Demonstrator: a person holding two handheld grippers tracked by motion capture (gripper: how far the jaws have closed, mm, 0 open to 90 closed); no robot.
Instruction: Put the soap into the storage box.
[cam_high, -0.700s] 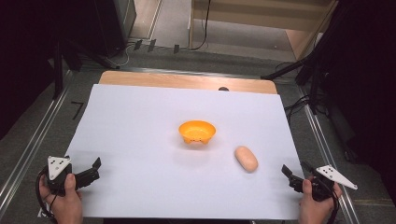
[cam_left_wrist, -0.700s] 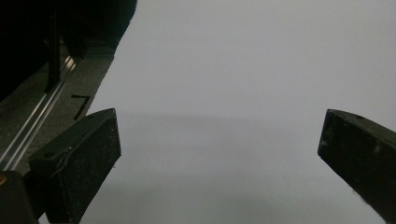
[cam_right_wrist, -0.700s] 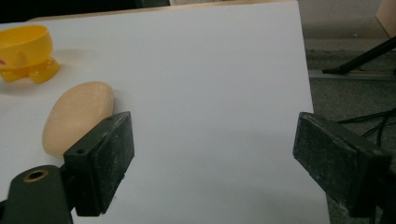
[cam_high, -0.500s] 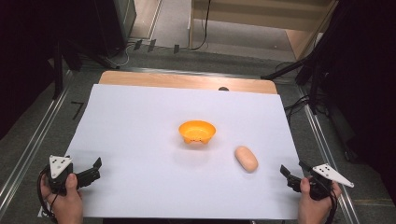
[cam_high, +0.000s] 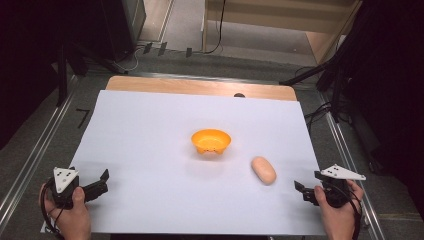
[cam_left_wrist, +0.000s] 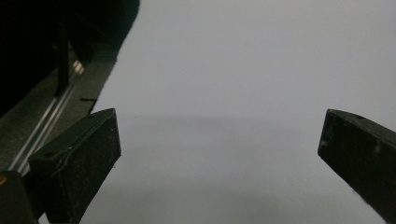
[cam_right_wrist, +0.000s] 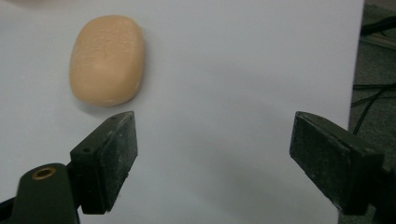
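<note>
An orange bowl (cam_high: 211, 141) sits upright near the middle of the white sheet. A tan oval bun (cam_high: 263, 170) lies to its front right, apart from it. My right gripper (cam_high: 306, 184) is open near the front right corner, a short way right of the bun. In the right gripper view the bun (cam_right_wrist: 107, 59) lies ahead and left of the open jaws (cam_right_wrist: 215, 135), outside them. My left gripper (cam_high: 101, 183) is open at the front left, over bare sheet. Nothing lies between its jaws (cam_left_wrist: 219, 135).
The white sheet (cam_high: 150, 125) covers most of the table, with a wooden strip (cam_high: 200, 86) bare at the far edge. Metal rails (cam_high: 30, 160) run along both sides. Cables (cam_right_wrist: 373, 98) lie on the floor past the sheet's right edge.
My right gripper has shifted a little to the left, toward the bun. The left gripper, bowl and bun have stayed where they were.
</note>
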